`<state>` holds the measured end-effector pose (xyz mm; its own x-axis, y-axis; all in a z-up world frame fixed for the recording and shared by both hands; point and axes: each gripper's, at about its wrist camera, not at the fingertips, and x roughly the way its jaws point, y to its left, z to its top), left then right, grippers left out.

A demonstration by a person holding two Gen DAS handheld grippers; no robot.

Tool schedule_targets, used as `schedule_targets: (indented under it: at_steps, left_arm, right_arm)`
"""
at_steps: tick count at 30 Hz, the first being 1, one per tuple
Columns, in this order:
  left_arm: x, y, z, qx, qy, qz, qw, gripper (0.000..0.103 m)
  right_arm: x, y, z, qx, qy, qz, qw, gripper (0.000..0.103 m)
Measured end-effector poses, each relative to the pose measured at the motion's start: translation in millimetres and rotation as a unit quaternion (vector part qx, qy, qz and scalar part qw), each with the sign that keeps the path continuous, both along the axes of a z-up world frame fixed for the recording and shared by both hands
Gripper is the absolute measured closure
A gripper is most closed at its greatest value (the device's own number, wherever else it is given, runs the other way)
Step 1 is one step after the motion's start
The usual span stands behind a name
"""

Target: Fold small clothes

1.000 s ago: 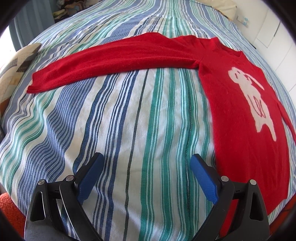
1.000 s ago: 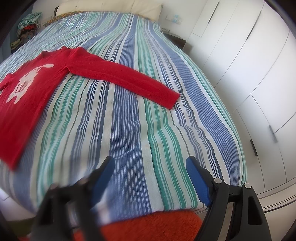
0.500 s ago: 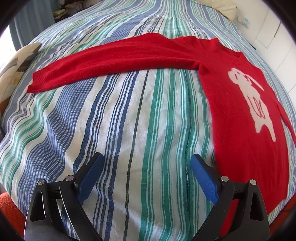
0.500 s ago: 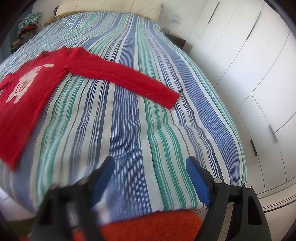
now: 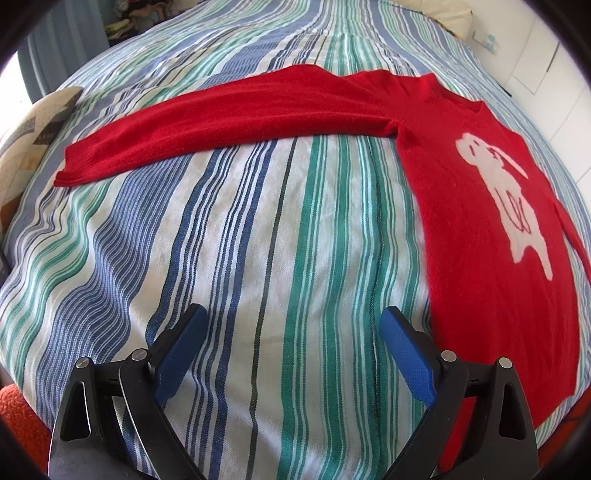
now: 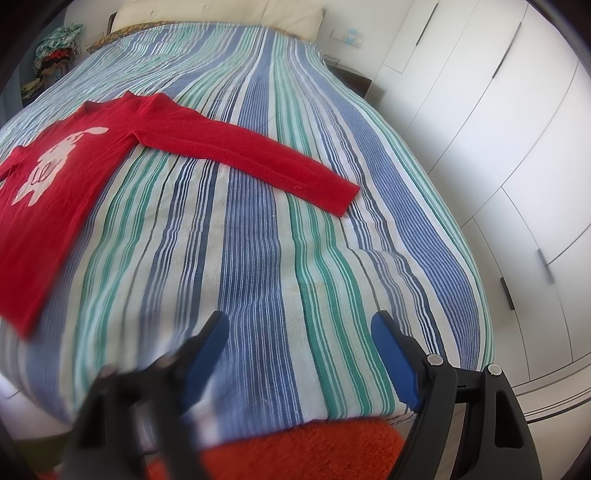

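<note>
A small red sweater [image 5: 480,236] with a white animal on its front lies flat on a striped bed. One sleeve [image 5: 221,122] stretches out to the left in the left wrist view. The other sleeve [image 6: 251,155] stretches right in the right wrist view, where the sweater body [image 6: 48,192] lies at the left. My left gripper [image 5: 291,321] is open and empty above the bedspread, just left of the sweater's lower edge. My right gripper [image 6: 299,328] is open and empty near the foot of the bed, well short of the sleeve cuff [image 6: 343,195].
The striped bedspread [image 5: 258,240] covers the whole bed. A patterned cushion [image 5: 33,140] lies at the left edge. White wardrobe doors [image 6: 498,129] stand along the right side. An orange fuzzy rug [image 6: 295,450] lies at the bed's foot. Pillows [image 6: 221,14] sit at the head.
Almost nothing differs; both grippers stay open, and the sweater lies as before.
</note>
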<state>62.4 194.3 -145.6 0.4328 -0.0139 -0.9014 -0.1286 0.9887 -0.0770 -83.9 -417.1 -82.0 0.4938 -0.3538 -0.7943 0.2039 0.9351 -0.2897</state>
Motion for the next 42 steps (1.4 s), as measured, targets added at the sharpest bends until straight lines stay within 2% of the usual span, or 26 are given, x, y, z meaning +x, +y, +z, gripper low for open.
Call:
schedule_targets:
  at_steps: [5, 7, 8, 10, 11, 13, 15, 18, 20, 22, 23, 25, 26, 27, 28, 29, 31, 32, 34, 36, 38, 42]
  left_arm:
    - [0, 1, 0, -0.004, -0.001, 0.001, 1.0, 0.008]
    - [1, 3, 0, -0.005, -0.001, 0.003, 1.0, 0.008]
    - [1, 5, 0, -0.006, -0.002, 0.004, 1.0, 0.008]
    - [0, 6, 0, -0.006, -0.002, 0.007, 1.0, 0.008]
    - [0, 6, 0, -0.005, -0.003, 0.007, 1.0, 0.008]
    - [0, 6, 1, 0.0, -0.005, 0.007, 1.0, 0.008]
    - [-1, 6, 1, 0.005, -0.006, 0.008, 0.9999, 0.008]
    - [-4, 8, 2, 0.005, -0.008, 0.013, 0.9999, 0.008]
    - [-5, 10, 2, 0.004, -0.008, 0.018, 0.9998, 0.008]
    - [-4, 12, 1, 0.002, -0.007, 0.022, 0.9997, 0.008]
    - [-2, 12, 0, 0.003, -0.005, 0.024, 0.9997, 0.008]
    - [0, 10, -2, 0.009, -0.002, 0.024, 0.9997, 0.008]
    - [0, 9, -3, 0.014, -0.002, 0.022, 0.9997, 0.008]
    - [1, 8, -3, 0.018, -0.001, 0.021, 0.9996, 0.008]
    - [1, 7, -3, 0.02, -0.001, 0.019, 0.9996, 0.007]
    - [1, 7, -3, 0.021, -0.002, 0.018, 0.9996, 0.007]
    - [0, 8, -2, 0.016, -0.004, 0.019, 0.9997, 0.007]
    - [1, 8, -2, 0.014, -0.003, 0.02, 0.9997, 0.007]
    - [3, 9, -3, 0.011, -0.003, 0.021, 0.9997, 0.007]
    - [5, 8, -4, 0.012, -0.003, 0.019, 0.9997, 0.007]
    - [6, 7, -3, 0.013, -0.004, 0.018, 0.9997, 0.007]
    - [2, 10, 0, 0.003, -0.01, 0.02, 0.9997, 0.007]
  right_arm:
    - [3, 0, -1, 0.0, 0.009, -0.005, 1.0, 0.024]
    - [14, -6, -1, 0.05, 0.031, 0.015, 0.998, 0.025]
    - [23, -12, 3, 0.08, 0.027, 0.021, 0.996, 0.025]
    - [39, -29, 22, 0.132, -0.016, -0.003, 0.991, 0.025]
    - [49, -42, 32, 0.166, -0.045, -0.026, 0.985, 0.024]
    - [68, -72, 44, 0.247, -0.102, -0.077, 0.961, 0.024]
    - [86, -100, 35, 0.314, -0.132, -0.127, 0.932, 0.024]
    - [109, -127, -10, 0.398, -0.12, -0.207, 0.886, 0.026]
    - [108, -137, -42, 0.455, -0.119, -0.268, 0.841, 0.027]
    - [105, -145, -67, 0.492, -0.133, -0.318, 0.799, 0.028]
    - [107, -150, -77, 0.502, -0.138, -0.334, 0.786, 0.029]
    - [110, -157, -88, 0.503, -0.165, -0.354, 0.771, 0.033]
    - [111, -159, -88, 0.494, -0.181, -0.362, 0.769, 0.043]
    - [113, -159, -87, 0.48, -0.187, -0.368, 0.774, 0.067]
    - [116, -158, -86, 0.465, -0.184, -0.372, 0.782, 0.085]
    - [119, -158, -85, 0.452, -0.175, -0.375, 0.79, 0.096]
    - [123, -153, -69, 0.43, -0.18, -0.373, 0.803, 0.096]
    - [129, -146, -50, 0.412, -0.19, -0.356, 0.817, 0.096]
    - [148, -126, -5, 0.39, -0.212, -0.292, 0.847, 0.096]
    - [174, -93, 45, 0.387, -0.232, -0.207, 0.868, 0.096]
    - [202, -46, 92, 0.388, -0.244, -0.115, 0.881, 0.096]
    - [252, 75, 156, 0.38, -0.236, 0.068, 0.892, 0.096]
